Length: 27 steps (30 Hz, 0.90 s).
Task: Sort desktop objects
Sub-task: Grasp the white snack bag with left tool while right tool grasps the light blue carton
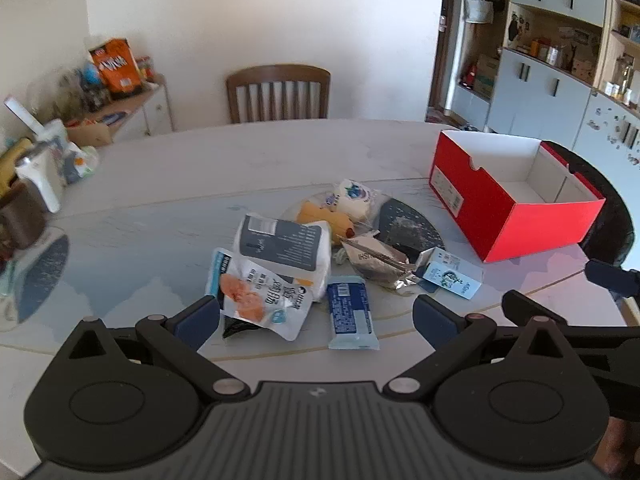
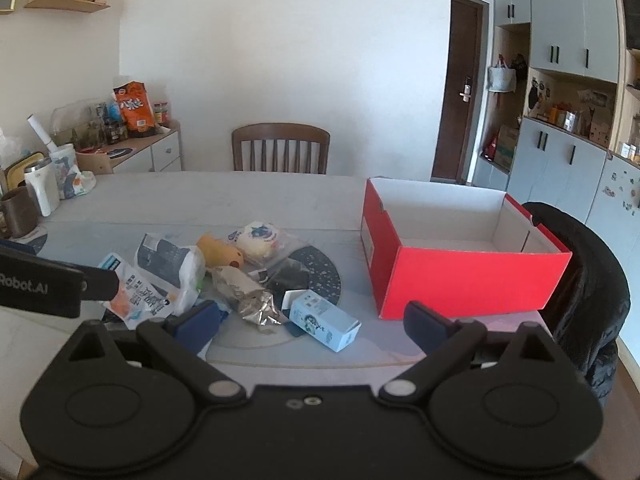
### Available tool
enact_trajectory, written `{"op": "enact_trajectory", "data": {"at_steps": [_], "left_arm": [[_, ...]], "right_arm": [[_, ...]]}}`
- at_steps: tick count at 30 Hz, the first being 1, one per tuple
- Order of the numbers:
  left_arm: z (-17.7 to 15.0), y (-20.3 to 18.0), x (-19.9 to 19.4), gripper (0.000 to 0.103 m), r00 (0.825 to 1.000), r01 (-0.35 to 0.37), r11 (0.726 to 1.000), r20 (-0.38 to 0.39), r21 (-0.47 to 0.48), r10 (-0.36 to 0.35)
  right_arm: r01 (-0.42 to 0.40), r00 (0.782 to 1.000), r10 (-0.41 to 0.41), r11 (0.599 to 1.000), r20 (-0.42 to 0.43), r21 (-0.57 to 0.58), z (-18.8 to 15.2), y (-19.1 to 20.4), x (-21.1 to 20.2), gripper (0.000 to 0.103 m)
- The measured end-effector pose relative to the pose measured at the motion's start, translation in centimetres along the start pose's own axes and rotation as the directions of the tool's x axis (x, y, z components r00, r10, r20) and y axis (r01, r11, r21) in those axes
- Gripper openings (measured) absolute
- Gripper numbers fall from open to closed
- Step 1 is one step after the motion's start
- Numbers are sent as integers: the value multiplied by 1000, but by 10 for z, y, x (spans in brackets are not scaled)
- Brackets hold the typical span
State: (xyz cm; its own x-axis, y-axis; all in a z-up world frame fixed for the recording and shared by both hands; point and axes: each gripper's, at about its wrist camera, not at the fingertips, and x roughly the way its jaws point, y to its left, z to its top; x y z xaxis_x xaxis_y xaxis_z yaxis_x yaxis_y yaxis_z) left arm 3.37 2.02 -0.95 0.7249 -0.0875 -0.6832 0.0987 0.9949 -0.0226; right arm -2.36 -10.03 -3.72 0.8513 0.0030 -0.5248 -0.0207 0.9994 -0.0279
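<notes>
Left gripper (image 1: pixel 316 316): my jaws spread wide, nothing held, low in frame above the snack pile.
Right gripper (image 2: pixel 312 322): my jaws spread wide, nothing held.
Blue bar wrapper (image 1: pixel 352 312): between my left fingers, flat on table (image 1: pixel 200 168).
Small milk carton (image 2: pixel 324 320): lower centre, on its side.
Red box (image 2: pixel 460 276): right of centre, open-topped, well apart from pile.
Chair (image 2: pixel 280 148): far edge, centre.

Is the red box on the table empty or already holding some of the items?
Empty, as far as visible. The red box stands open-topped, showing only bare white inner walls and floor; the snack packets still lie outside it.
</notes>
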Motion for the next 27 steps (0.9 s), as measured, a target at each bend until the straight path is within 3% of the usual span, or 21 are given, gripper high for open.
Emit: {"op": "enact_trajectory", "data": {"at_steps": [4, 11, 20, 27], "left_arm": [[5, 7, 13, 103, 998, 56, 998, -23, 16, -55], [11, 10, 29, 103, 997, 66, 993, -34, 98, -63], [27, 44, 52, 103, 991, 133, 987, -21, 90, -132], [19, 57, 77, 103, 994, 112, 987, -12, 120, -111]], "right_arm": [[22, 1000, -22, 1000, -15, 5, 2, 6, 10, 98], [29, 999, -28, 999, -27, 23, 4, 17, 27, 95], [72, 997, -70, 997, -37, 39, 7, 31, 45, 93], [58, 996, -58, 998, -73, -3, 0, 22, 69, 92]]}}
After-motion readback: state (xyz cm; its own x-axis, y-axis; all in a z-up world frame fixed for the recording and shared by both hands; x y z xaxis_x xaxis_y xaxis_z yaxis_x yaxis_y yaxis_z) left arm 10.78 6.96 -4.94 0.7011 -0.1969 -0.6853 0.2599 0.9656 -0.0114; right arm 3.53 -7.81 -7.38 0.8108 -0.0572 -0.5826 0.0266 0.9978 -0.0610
